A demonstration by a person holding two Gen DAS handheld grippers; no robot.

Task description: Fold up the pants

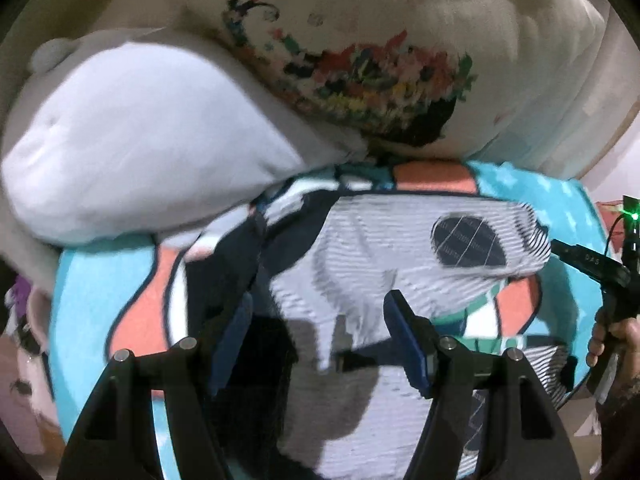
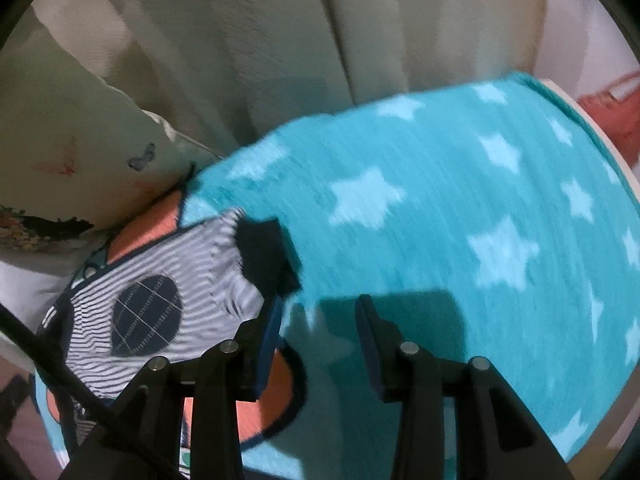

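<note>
The left gripper [image 1: 320, 332] hangs just above the striped pants [image 1: 400, 248], its blue-padded jaws spread wide with nothing pinched between them; striped cloth and a dark shadow show through the gap. The pants lie spread on a turquoise blanket [image 1: 80, 300] with white stars and orange and white shapes, which covers a bed. They are grey-and-white striped, with a dark oval patch [image 1: 468, 244] crossed by pale stitching, and a dark navy band [image 1: 232, 264] runs along their left side in this view. Beyond the pants, at the far edge of the blanket, a white pillow [image 1: 140, 148] rests on the left and a cream pillow with a flower print [image 1: 360, 72] sits behind it. At the right edge, a hand [image 1: 612, 340] holds the black handle of the other tool.

The right gripper [image 2: 318, 320] hovers over bare blanket [image 2: 480, 220] just beside the pants' right end, jaws parted and empty. The pants [image 2: 180, 272] lie to its left, a dark cuff [image 2: 264, 252] nearest the left finger, the oval patch [image 2: 146, 314] further left. A black cable [image 2: 60, 364] crosses the lower left corner.
</note>
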